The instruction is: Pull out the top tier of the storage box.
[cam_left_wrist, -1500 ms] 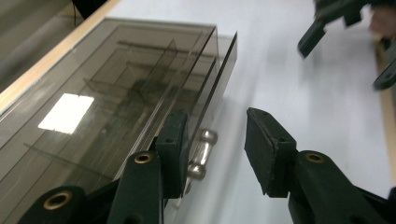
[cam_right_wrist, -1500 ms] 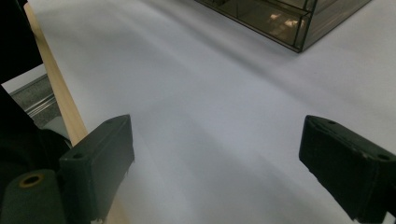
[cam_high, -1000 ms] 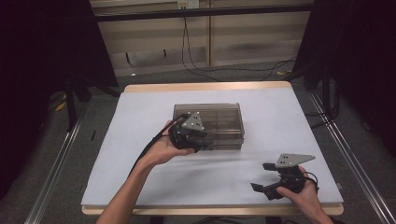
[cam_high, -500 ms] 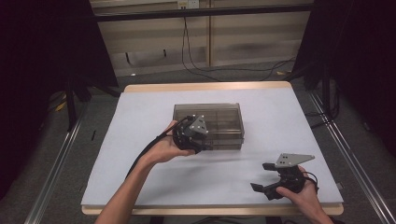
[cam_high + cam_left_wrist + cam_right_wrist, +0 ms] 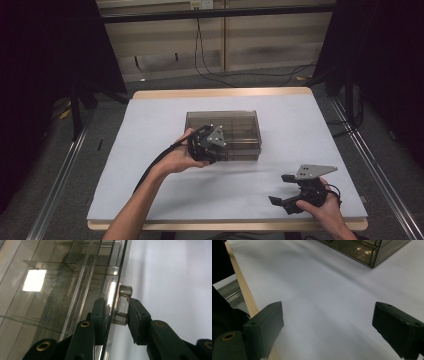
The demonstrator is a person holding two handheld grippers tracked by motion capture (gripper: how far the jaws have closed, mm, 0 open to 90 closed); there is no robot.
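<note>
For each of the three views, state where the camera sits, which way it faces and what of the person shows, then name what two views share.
High view: above the person's side, facing forward and down on the white table; both forearms, left gripper, right gripper.
Left gripper view: rides the left gripper, facing the clear box; jaws clamp its knob.
Right gripper view: rides the right gripper, low over the table; jaws wide apart.
Shared: the clear box shows in all three.

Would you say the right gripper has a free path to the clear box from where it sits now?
Probably yes: the right gripper is open, and bare white table lies between it and the clear box; the left gripper clamps the front knob.
</note>
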